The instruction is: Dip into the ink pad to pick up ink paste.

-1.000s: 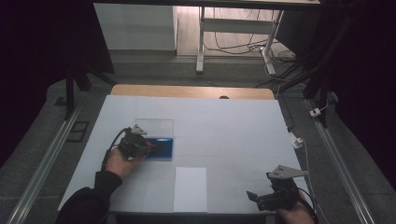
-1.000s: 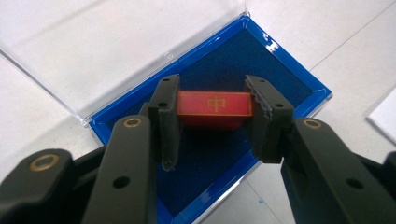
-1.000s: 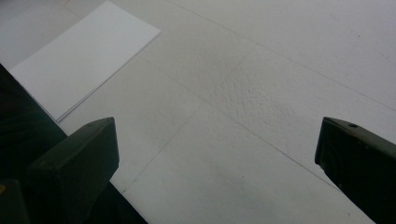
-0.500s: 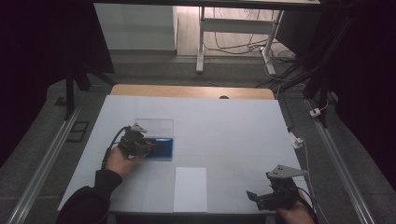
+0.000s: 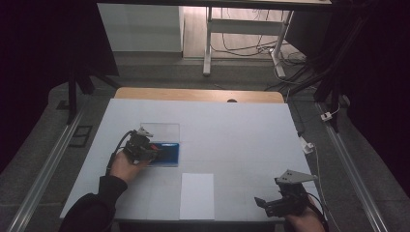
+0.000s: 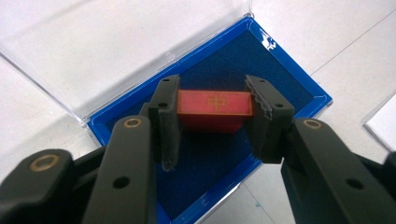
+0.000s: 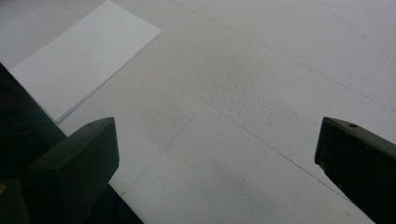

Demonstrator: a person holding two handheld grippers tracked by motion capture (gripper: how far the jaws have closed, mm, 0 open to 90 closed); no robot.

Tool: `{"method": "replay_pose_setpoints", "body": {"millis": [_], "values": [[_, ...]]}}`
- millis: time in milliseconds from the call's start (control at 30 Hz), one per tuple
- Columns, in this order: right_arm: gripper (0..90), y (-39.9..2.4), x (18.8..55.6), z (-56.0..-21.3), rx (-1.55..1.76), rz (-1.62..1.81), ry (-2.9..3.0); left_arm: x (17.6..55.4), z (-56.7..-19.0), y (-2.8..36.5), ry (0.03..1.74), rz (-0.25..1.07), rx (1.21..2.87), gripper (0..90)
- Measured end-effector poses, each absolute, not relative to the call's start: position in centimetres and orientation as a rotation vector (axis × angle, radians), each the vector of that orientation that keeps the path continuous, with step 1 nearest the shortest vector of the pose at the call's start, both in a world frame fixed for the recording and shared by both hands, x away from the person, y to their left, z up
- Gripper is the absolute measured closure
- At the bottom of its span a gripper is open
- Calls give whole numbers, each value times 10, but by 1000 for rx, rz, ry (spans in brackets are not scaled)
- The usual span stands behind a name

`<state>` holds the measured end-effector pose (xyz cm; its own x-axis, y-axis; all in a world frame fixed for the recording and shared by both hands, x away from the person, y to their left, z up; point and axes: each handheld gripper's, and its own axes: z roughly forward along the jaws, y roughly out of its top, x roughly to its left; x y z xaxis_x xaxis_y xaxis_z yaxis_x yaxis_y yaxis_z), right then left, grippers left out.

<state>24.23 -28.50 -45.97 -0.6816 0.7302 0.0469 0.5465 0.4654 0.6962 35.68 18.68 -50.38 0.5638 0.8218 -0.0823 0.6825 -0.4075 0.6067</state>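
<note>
Left gripper (image 6: 215, 122) on outstretched left hand (image 5: 126, 166), black fingers (image 6: 166, 119) clamped on both ends of small red block. Right gripper (image 5: 270, 203) low at near tabletop edge, fingers (image 7: 74, 170) spread wide, nothing between.

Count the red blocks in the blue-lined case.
1. The red block, marked with a gold character, sits between the left gripper's jaws over the open blue-lined case. The gripper may hide others.

A block (image 6: 215, 108) sits in the open case (image 6: 299, 93), left of the paper (image 5: 197, 195).
</note>
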Motion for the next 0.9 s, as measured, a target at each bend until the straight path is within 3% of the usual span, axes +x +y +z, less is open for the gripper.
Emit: {"method": "replay_pose_setpoints", "body": {"millis": [900], "values": [[1,-287,239,-459,1101,1033,2447,352,-492,191,1125,326,2167,581]]}}
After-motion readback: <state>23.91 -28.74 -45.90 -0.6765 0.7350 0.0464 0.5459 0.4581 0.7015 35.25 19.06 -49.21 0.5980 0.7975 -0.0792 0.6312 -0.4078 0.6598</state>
